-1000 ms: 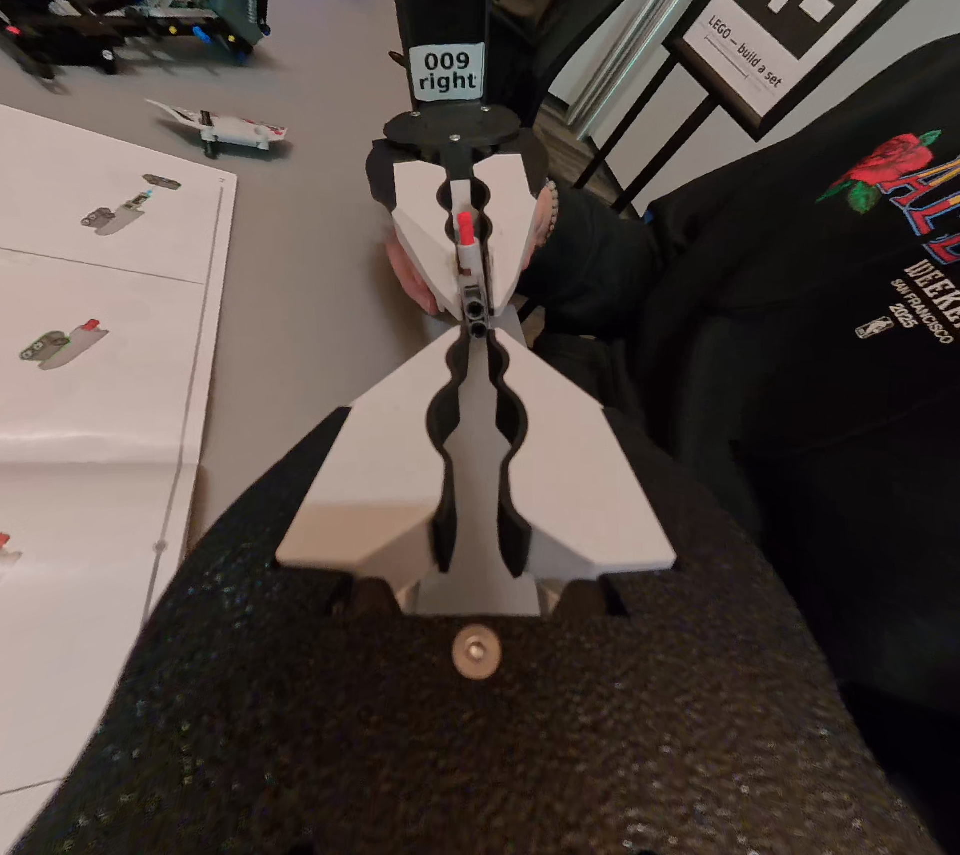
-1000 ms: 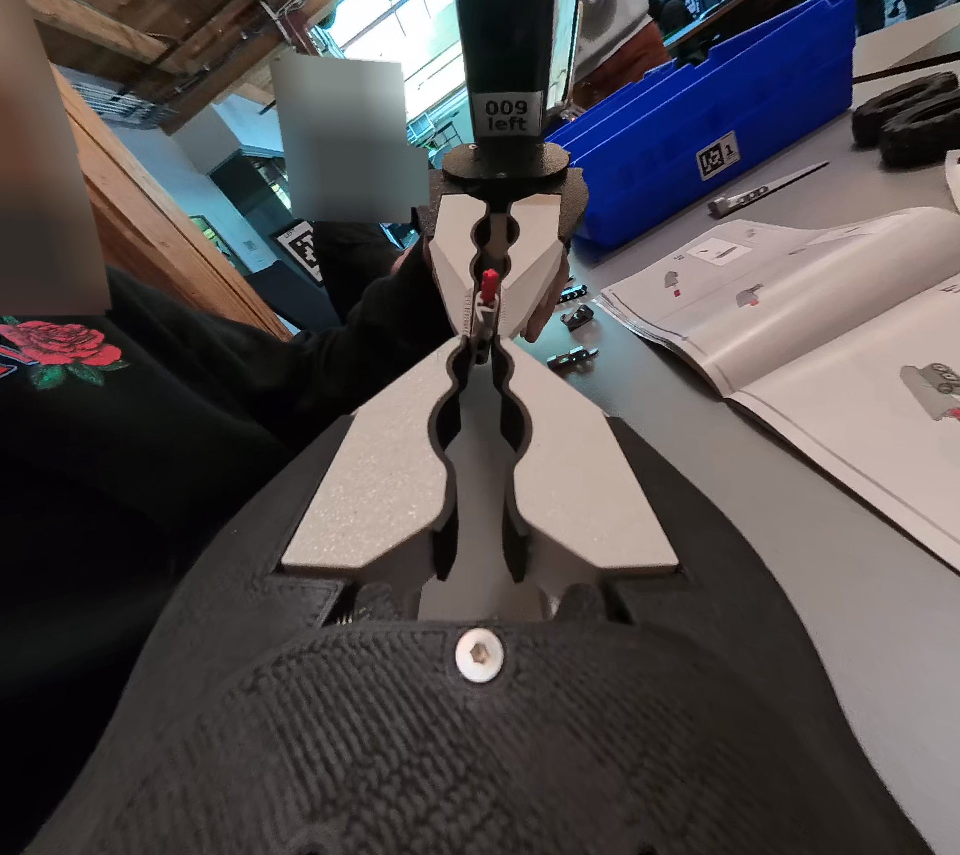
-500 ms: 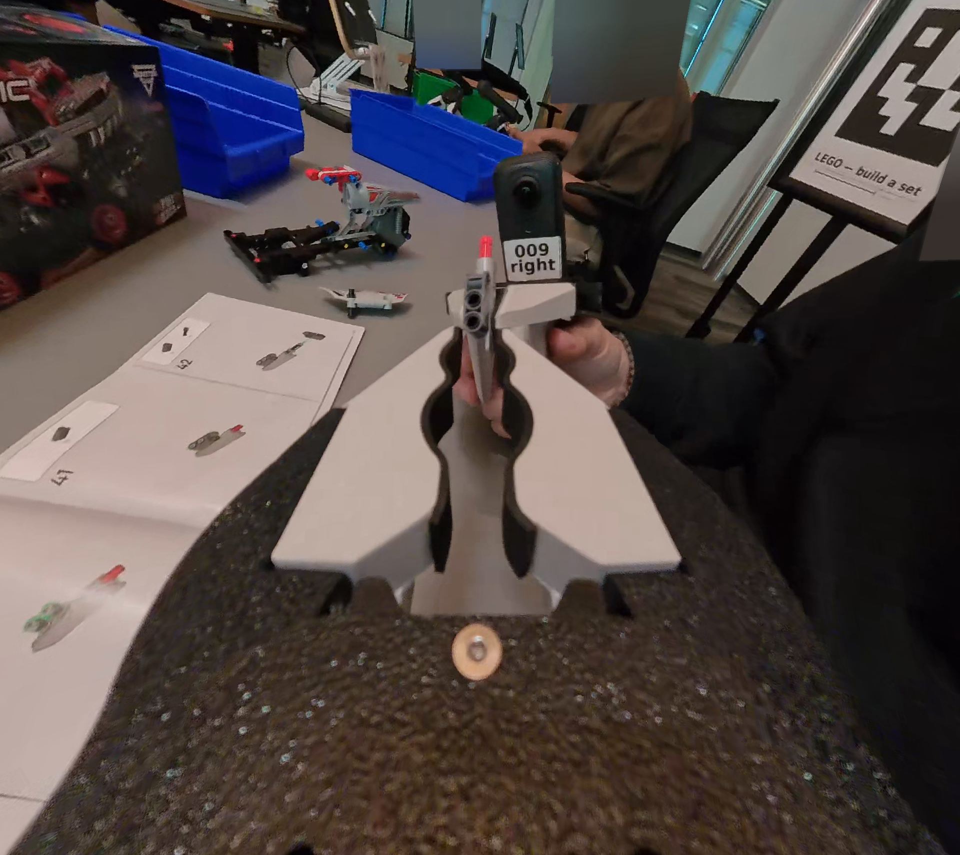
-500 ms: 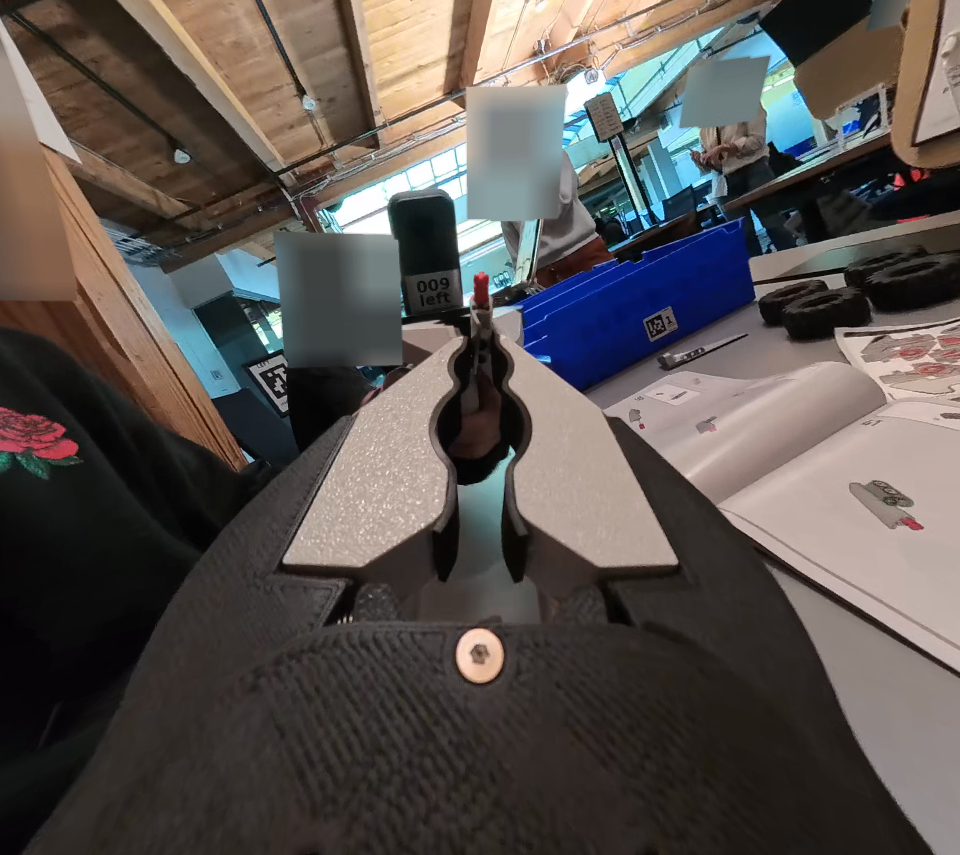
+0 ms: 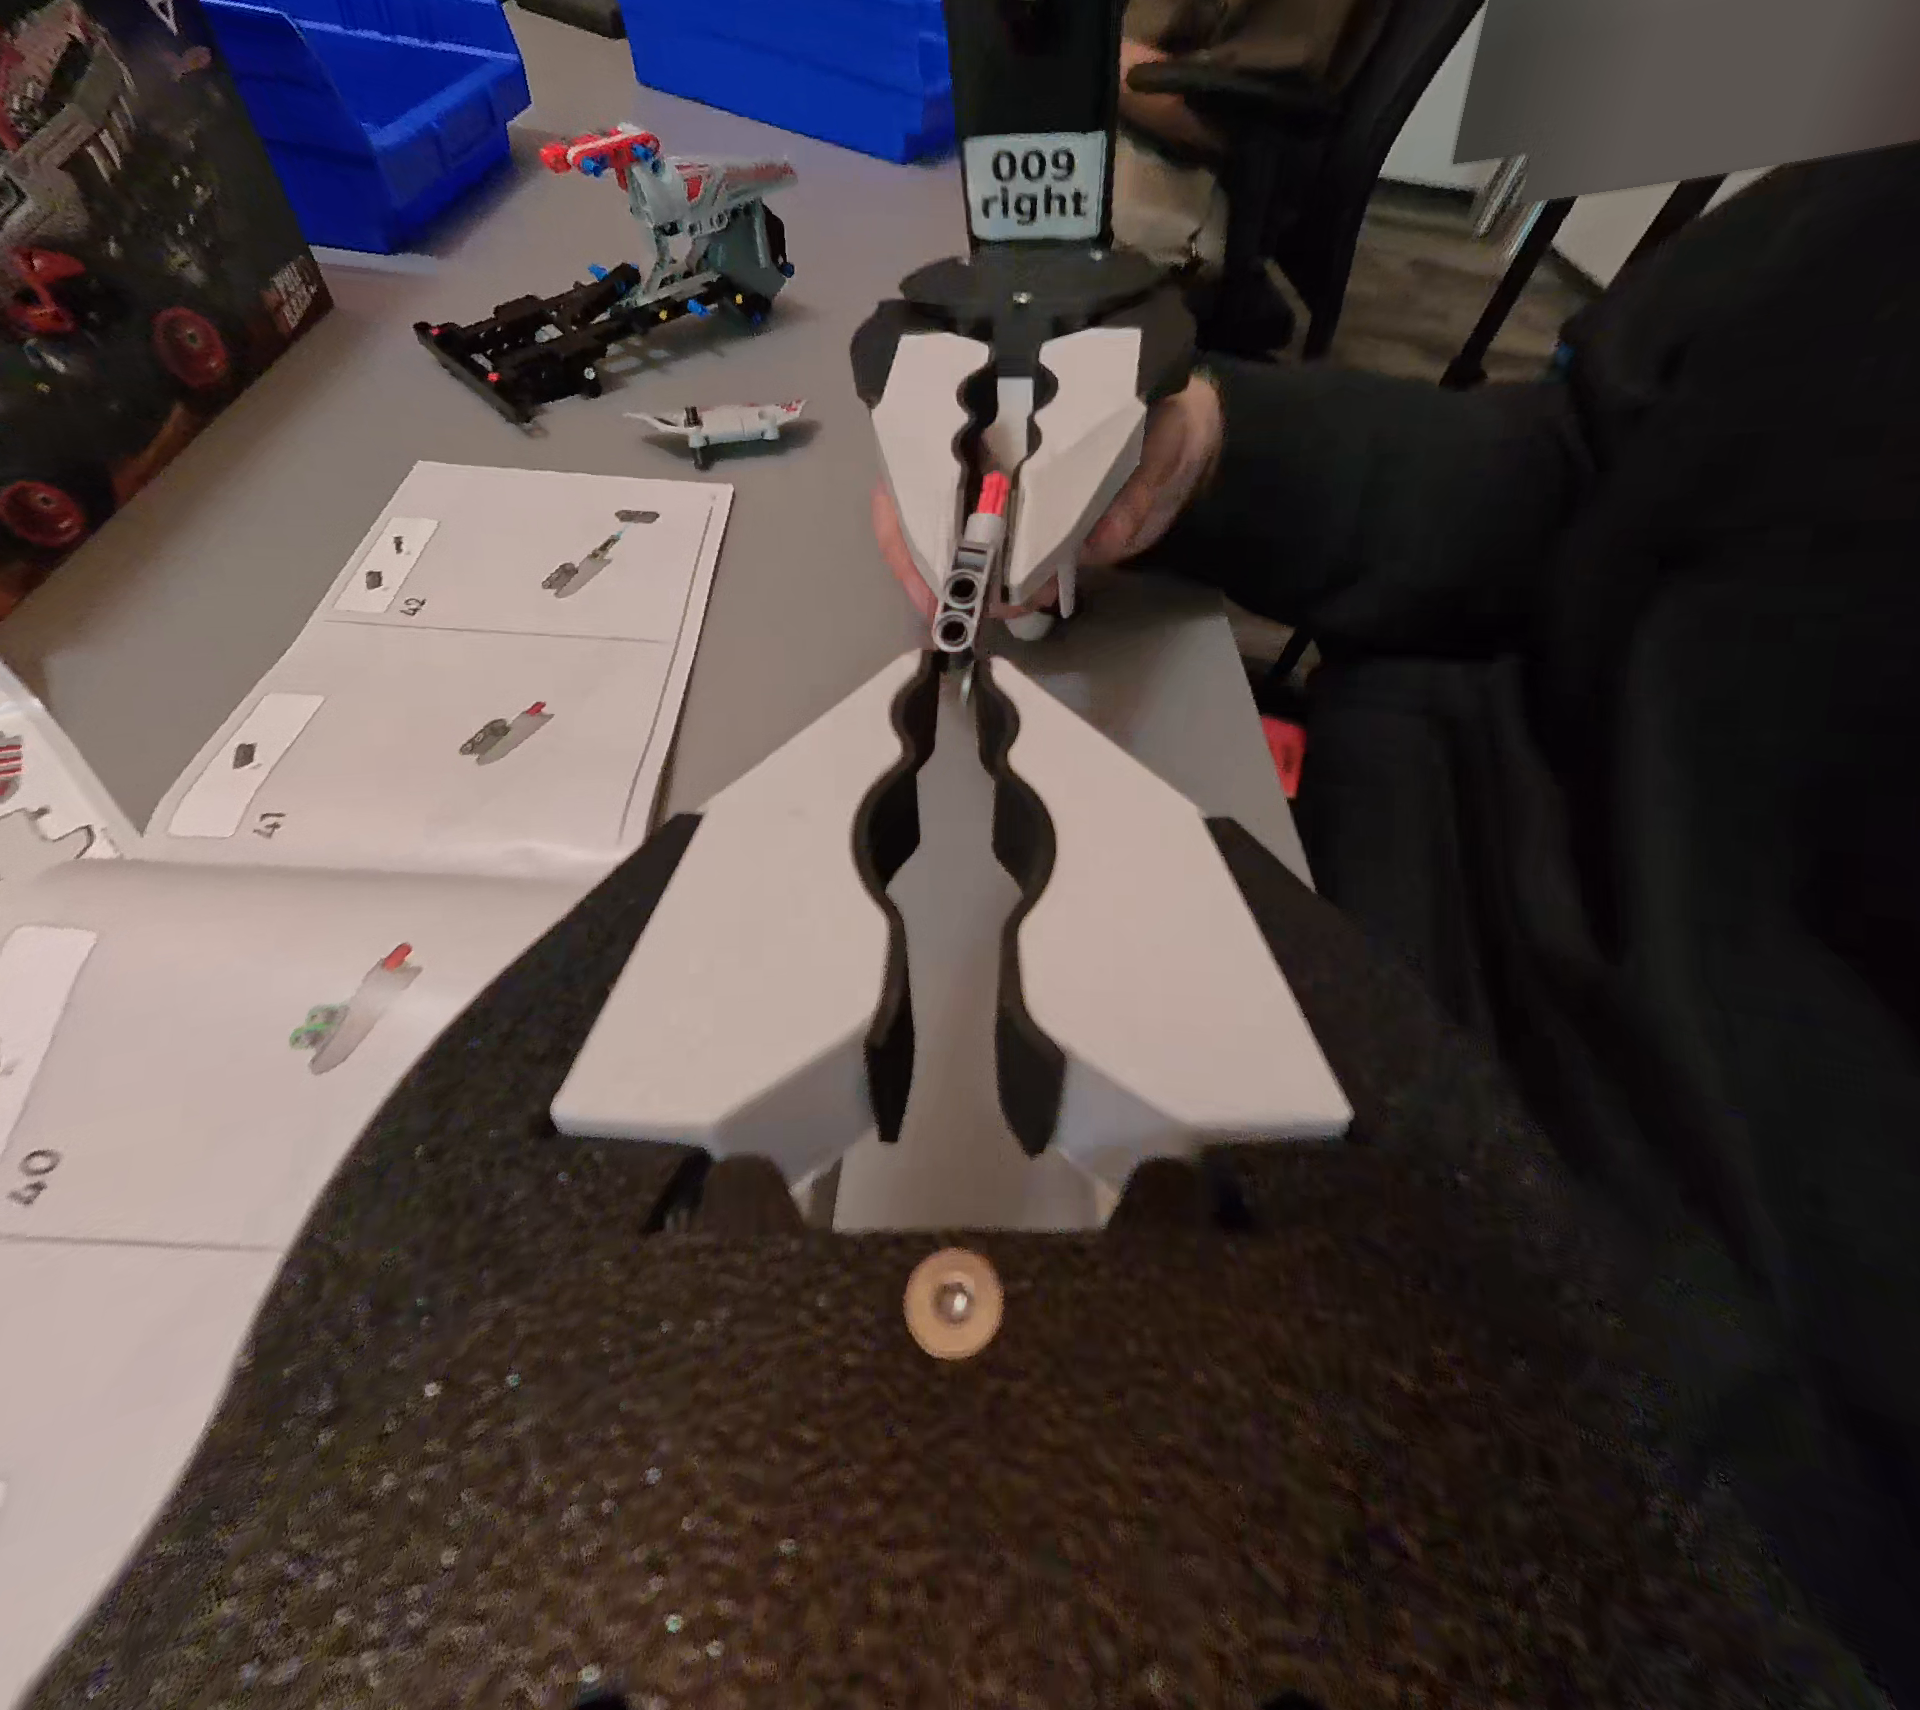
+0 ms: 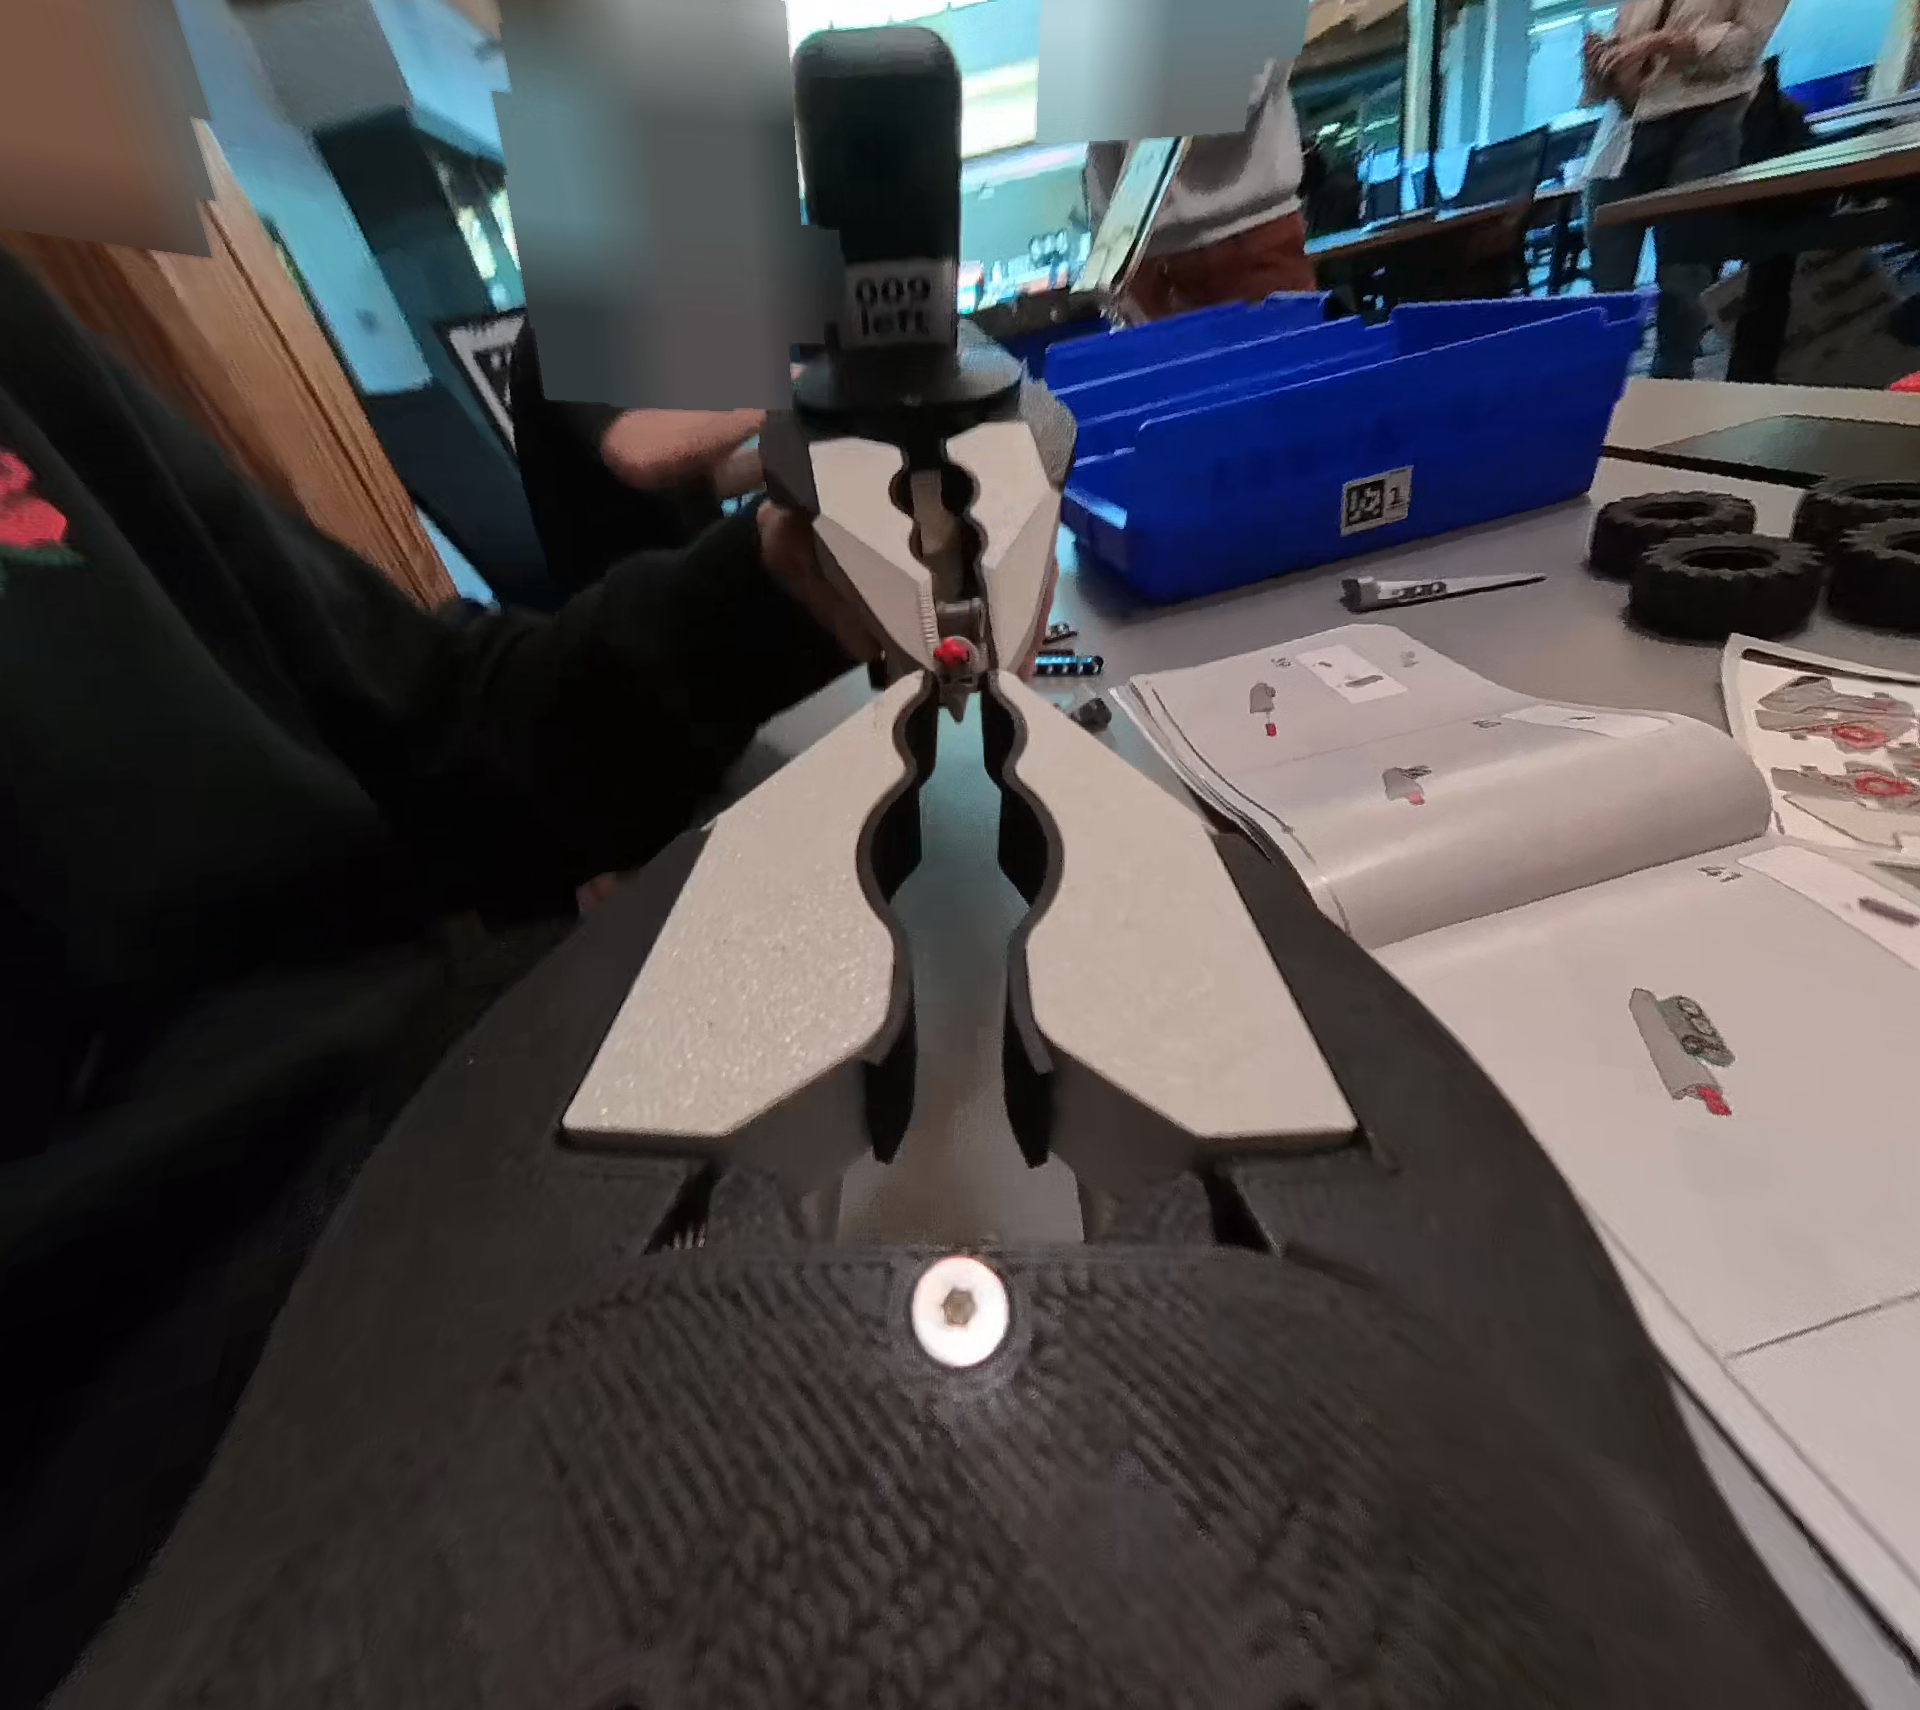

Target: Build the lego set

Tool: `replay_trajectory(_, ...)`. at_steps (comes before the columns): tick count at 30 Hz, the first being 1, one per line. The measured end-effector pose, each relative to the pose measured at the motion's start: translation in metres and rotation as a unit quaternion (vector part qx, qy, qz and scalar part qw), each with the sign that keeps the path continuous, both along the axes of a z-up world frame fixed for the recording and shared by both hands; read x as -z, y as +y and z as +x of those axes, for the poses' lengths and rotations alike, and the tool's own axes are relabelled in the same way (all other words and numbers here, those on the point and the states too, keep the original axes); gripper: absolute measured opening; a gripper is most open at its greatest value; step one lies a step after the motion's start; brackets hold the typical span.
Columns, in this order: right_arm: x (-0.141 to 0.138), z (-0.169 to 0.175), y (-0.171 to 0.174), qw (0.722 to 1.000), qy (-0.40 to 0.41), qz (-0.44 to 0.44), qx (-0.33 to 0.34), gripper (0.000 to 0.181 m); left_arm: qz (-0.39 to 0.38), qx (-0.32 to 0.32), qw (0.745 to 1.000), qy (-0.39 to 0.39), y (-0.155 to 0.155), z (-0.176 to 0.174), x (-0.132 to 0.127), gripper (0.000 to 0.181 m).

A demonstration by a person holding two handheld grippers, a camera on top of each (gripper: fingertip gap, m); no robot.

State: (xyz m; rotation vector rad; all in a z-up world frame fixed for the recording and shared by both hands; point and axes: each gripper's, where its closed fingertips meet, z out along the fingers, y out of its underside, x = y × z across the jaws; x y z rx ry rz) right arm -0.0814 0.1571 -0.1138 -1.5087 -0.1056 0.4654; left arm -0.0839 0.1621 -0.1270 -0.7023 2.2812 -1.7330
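A small grey Lego beam (image 5: 961,595) with two holes and a red pin (image 5: 990,494) hangs between my two grippers, which face each other tip to tip above the table's near edge. My left gripper (image 5: 951,673) is shut on the beam's near end. My right gripper (image 5: 982,590) is closed around the pin end. In the right wrist view the red pin (image 6: 953,652) sits just past my right gripper (image 6: 951,694), and the beam (image 6: 961,621) runs into the left gripper (image 6: 961,642). Hands in dark sleeves hold both.
An open instruction booklet (image 5: 468,673) lies on the grey table, also in the right wrist view (image 6: 1455,777). Behind it are a partly built black chassis (image 5: 623,299), a small white winged piece (image 5: 727,422), blue bins (image 5: 364,91), the set box (image 5: 104,206) and black tyres (image 6: 1725,585). Less than 4 cm separates the two grippers' tips. Both grippers' tips are roughly 25 cm from the small white winged piece (image 5: 727,422).
Half a second ago both grippers were raised with the beam upright and the pin on top. Now they have tilted back down over the table edge, still joined at the beam.
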Motion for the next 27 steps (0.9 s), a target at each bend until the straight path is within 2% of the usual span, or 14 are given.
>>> replay_trajectory(7,0.014,-0.004,0.012,0.996,-0.034,-0.055,-0.056,0.006,0.037,-0.008,0.999,-0.016,0.013,0.001,0.009,0.005)
replay_trajectory(12,0.008,0.018,0.015,0.999,-0.032,-0.032,-0.010,0.005,-0.025,-0.067,0.996,-0.059,0.017,0.023,-0.005,0.006)
replay_trajectory(14,0.003,0.023,0.009,1.000,-0.025,-0.003,0.000,0.005,-0.063,-0.079,0.992,-0.070,0.015,0.029,-0.011,0.014)
replay_trajectory(17,-0.014,0.047,-0.011,0.997,-0.016,0.062,0.046,0.005,-0.113,-0.087,0.985,-0.093,0.011,0.033,-0.019,0.016)
replay_trajectory(20,-0.040,0.076,-0.041,0.983,-0.005,0.152,0.104,0.004,-0.129,-0.091,0.980,-0.120,0.007,0.034,-0.021,0.022)
replay_trajectory(23,-0.044,0.103,-0.062,0.966,-0.042,0.174,0.184,0.005,-0.129,-0.114,0.970,-0.173,0.011,0.033,-0.028,0.022)
replay_trajectory(27,-0.046,0.114,-0.074,0.953,-0.040,0.195,0.228,0.005,-0.111,-0.156,0.961,-0.200,0.022,0.033,-0.026,0.016)
